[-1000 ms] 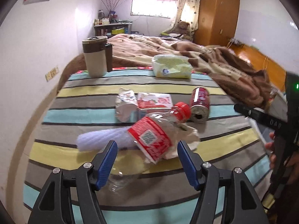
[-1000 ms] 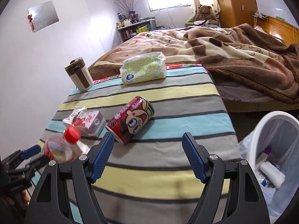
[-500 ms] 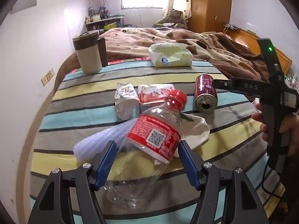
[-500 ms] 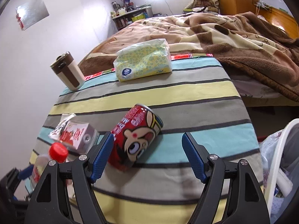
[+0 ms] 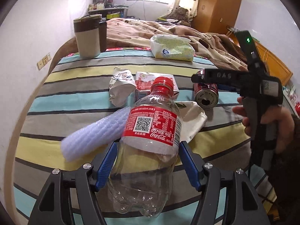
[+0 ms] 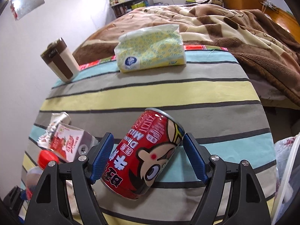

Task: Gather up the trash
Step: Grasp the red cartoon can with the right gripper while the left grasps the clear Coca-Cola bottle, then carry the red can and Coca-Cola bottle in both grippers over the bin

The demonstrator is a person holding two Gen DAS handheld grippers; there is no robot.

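A clear plastic cola bottle with a red cap and label lies base toward me between the blue pads of my left gripper. The pads stand at its sides, about touching, without squeezing it. It rests on a roll of bubble wrap and a crumpled napkin. A red drink can lies slantwise between the fingers of my right gripper, open, with a gap on the left. A small red-and-white carton and a crumpled wrapper lie behind the bottle.
All this lies on a striped cloth. At its far edge stand a brown-and-cream mug and a yellow tissue pack. A bed with a brown blanket lies beyond. A white bin rim shows at the right.
Both grippers have come forward and down. The bottle has swung from slanted to straight between the left fingers. The can, earlier ahead of the right fingers, now lies between them.
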